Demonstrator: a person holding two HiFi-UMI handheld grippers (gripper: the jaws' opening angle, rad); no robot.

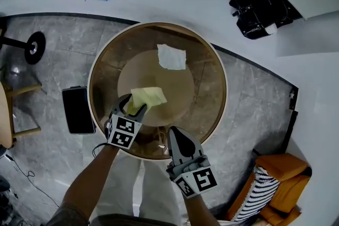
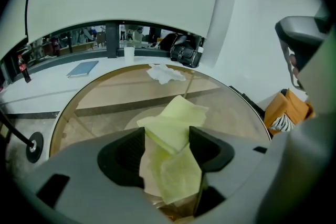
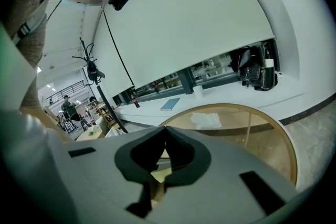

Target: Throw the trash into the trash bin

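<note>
Yellow napkin point(image 1: 149, 97): clamped between the jaws of the left gripper point(image 1: 136, 106), centre-left of the head view, above a round glass table point(image 1: 209, 98). White tissue point(image 1: 172, 57): on the tabletop, upper centre. Right gripper point(image 1: 174, 132): jaws together, empty, lower centre. Black bin point(image 1: 78, 109): on the floor, left of the table.

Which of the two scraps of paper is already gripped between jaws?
The yellow paper, pinched in the left gripper; the white tissue lies loose on the round glass table.
</note>
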